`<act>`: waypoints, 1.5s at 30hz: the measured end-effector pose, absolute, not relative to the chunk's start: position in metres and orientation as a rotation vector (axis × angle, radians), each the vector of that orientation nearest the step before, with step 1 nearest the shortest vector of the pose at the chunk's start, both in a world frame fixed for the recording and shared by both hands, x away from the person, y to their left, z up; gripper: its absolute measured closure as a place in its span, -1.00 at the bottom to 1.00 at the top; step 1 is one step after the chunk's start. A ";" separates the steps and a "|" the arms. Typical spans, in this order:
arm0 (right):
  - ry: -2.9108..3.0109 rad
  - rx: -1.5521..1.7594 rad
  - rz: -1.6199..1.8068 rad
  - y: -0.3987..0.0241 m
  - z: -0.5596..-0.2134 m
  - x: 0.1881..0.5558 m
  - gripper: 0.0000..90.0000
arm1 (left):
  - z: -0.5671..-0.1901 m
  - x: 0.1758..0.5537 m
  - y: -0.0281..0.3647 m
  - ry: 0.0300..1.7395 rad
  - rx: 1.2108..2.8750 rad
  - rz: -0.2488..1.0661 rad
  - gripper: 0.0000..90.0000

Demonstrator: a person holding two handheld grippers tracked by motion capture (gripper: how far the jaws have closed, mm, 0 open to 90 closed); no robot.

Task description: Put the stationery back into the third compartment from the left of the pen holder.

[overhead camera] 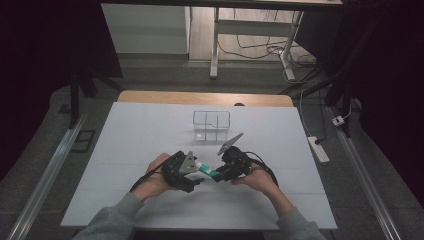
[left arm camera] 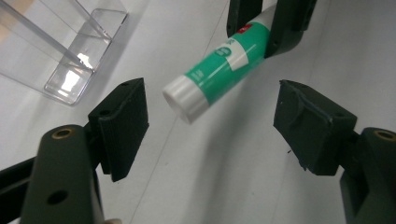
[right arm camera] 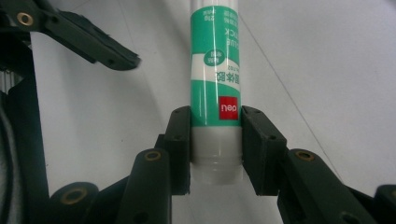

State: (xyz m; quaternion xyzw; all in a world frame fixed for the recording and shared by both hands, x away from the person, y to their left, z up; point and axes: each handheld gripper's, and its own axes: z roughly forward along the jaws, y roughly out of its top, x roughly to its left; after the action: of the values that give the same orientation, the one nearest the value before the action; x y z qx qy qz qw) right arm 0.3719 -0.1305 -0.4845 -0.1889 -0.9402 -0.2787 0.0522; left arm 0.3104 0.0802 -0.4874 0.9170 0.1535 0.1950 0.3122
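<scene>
A green and white glue stick [overhead camera: 206,170] hangs above the white table between both hands. My right gripper [right arm camera: 215,140] is shut on its white lower end, the green label [right arm camera: 215,56] pointing away along the jaws. In the left gripper view the glue stick [left arm camera: 215,70] points its white cap toward the gap of my left gripper [left arm camera: 210,116], which is open with wide-spread jaws and touches nothing. From above, the left gripper [overhead camera: 196,172] faces the right gripper [overhead camera: 218,175] at close range.
A clear plastic divided box [overhead camera: 211,125] stands on the white table top [overhead camera: 150,135] just beyond the hands; its corner [left arm camera: 60,51] lies ahead-left of the left jaws. Bare table surrounds the hands. Cables and desk legs lie on the floor behind.
</scene>
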 end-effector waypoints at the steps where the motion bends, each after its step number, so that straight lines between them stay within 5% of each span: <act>1: -2.859 -0.570 -0.844 -0.130 -0.485 0.372 0.44 | -0.488 0.311 0.078 0.399 2.425 0.521 -0.42; 16: -2.767 -0.501 -0.828 -0.124 -0.487 0.370 0.44 | -0.503 0.308 0.062 0.221 2.614 0.586 0.03; 25: -2.770 -0.451 -0.869 -0.123 -0.484 0.367 0.41 | -0.506 0.306 0.063 0.120 2.657 0.479 0.38; 37: -2.816 -0.608 -1.182 -0.137 -0.472 0.366 -0.01 | -0.502 0.317 0.080 0.297 2.555 0.429 0.45; 45: -2.803 -0.701 -1.374 -0.152 -0.464 0.369 -0.10 | -0.495 0.327 0.099 0.453 2.450 0.448 0.45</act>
State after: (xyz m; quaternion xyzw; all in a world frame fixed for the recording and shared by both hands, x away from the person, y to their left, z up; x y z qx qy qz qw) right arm 0.3688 -0.1519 -0.4641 -0.2191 -0.8757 -0.4292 -0.0287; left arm 0.3273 0.0994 -0.4950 0.9231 0.1706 0.1687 0.3004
